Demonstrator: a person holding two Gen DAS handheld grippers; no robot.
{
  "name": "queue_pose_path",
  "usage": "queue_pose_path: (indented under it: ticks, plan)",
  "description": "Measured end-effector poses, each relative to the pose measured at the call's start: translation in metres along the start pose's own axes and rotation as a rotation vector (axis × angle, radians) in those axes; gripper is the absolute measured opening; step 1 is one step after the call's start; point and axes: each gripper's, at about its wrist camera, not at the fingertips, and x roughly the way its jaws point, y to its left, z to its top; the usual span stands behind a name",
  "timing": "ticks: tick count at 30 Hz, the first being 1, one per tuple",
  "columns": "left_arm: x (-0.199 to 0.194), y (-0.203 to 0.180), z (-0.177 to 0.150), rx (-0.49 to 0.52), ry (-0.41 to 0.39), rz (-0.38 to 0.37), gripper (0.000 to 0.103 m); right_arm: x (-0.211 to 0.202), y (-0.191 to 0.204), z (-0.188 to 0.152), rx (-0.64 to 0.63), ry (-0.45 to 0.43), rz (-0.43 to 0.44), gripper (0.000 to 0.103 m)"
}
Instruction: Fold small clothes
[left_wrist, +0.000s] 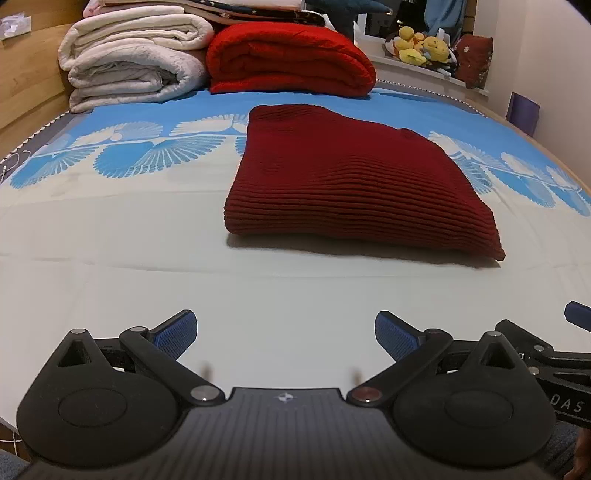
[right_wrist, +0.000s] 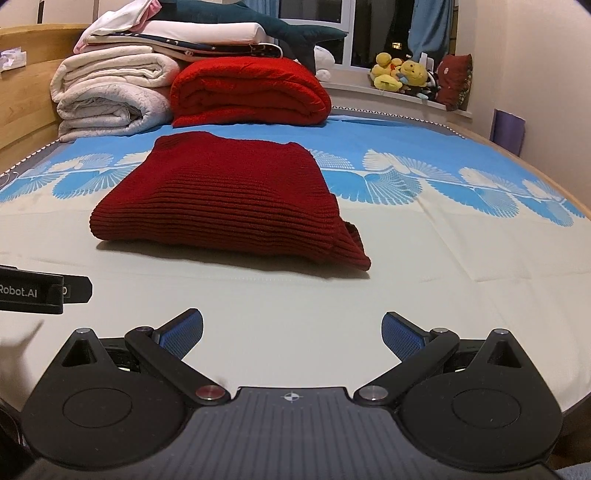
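Note:
A dark red ribbed knit garment (left_wrist: 351, 181) (right_wrist: 229, 199) lies folded into a thick rectangle on the bed sheet (left_wrist: 129, 251) (right_wrist: 461, 251). In the left wrist view it sits ahead and slightly right; in the right wrist view it sits ahead and to the left. My left gripper (left_wrist: 285, 334) hangs open above the pale sheet, well short of the garment, nothing between its blue pads. My right gripper (right_wrist: 291, 334) is open too, also short of the garment and empty. A black part of the other gripper shows at the edge of each view.
Folded white blankets (left_wrist: 133, 62) (right_wrist: 110, 96) and a bright red blanket (left_wrist: 291, 59) (right_wrist: 251, 88) are stacked at the bed's far end. Yellow plush toys (left_wrist: 421, 46) (right_wrist: 402, 74) sit on the windowsill. A wooden headboard (left_wrist: 26, 85) runs along the left.

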Motion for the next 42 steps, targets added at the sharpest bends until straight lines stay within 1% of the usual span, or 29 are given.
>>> queue_pose_path:
  ticks: [19,22,28,42]
  plan:
    - [0.0009,-0.0035,-0.0019,0.017,-0.006,0.021,0.103,0.0008,-0.0018,-0.0013,-0.002,0.002,-0.006,0.102]
    - [0.0018,-0.0032,-0.0015,0.016,0.003,0.012,0.103,0.0012,-0.0024,-0.0013,0.001,0.004,-0.009,0.102]
    - [0.0019,-0.0063,-0.0019,0.04,-0.006,0.026,0.103,0.001,0.0001,-0.0015,-0.011,0.005,-0.008,0.102]
    - [0.0041,-0.0075,-0.0017,0.04,0.003,0.042,0.103,0.0007,0.0016,-0.0028,-0.017,0.005,-0.007,0.102]
